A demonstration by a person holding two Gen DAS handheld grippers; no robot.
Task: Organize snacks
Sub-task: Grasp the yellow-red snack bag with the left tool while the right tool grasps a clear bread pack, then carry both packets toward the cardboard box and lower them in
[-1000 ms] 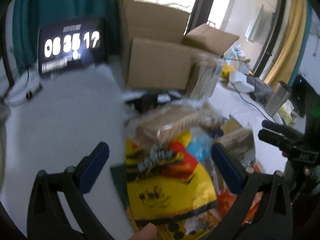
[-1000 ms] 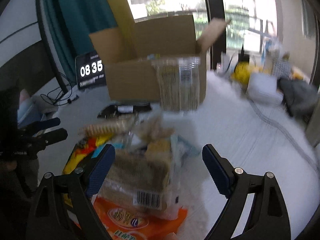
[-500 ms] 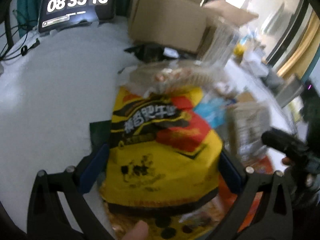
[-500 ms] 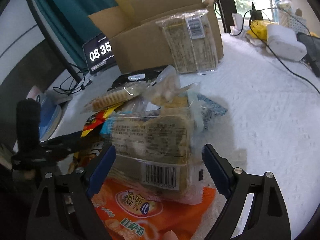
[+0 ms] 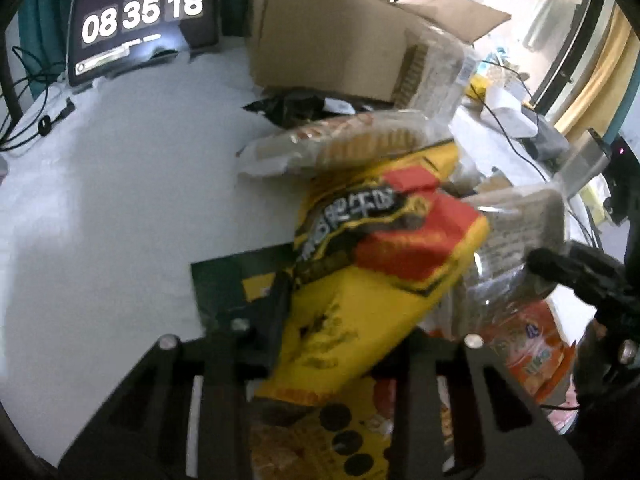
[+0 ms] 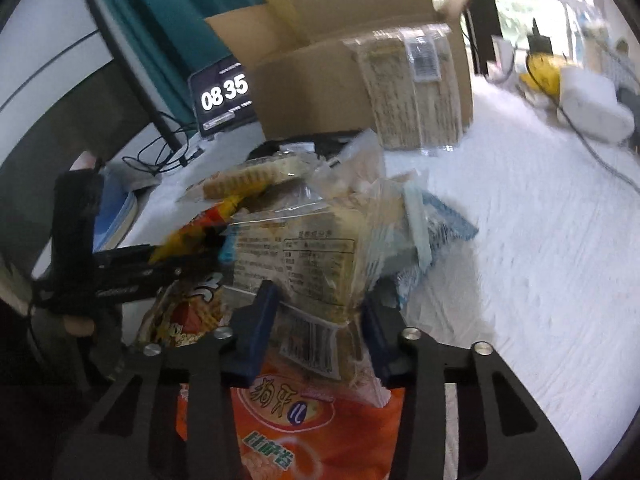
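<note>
Both our jaws have just been closing: our left hand-held gripper (image 5: 344, 320) now pinches the yellow snack bag (image 5: 384, 280), our right hand-held gripper (image 6: 320, 320) clamps the clear cracker pack (image 6: 304, 264), each atop the heap on the white worktop (image 6: 540, 260). Beneath lies one orange snack bag (image 6: 320, 432); beyond stand one cardboard box (image 6: 340, 80) and one clock (image 5: 140, 20).

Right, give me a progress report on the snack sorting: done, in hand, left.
Done: nothing visibly packed; the cardboard box stands open behind the pile and its inside is hidden.
In hand: the left gripper has just closed on the yellow snack bag; the right gripper has just closed on the clear biscuit pack.
Left: the orange bag, the wafer pack, the blue packet and the rest.
</note>
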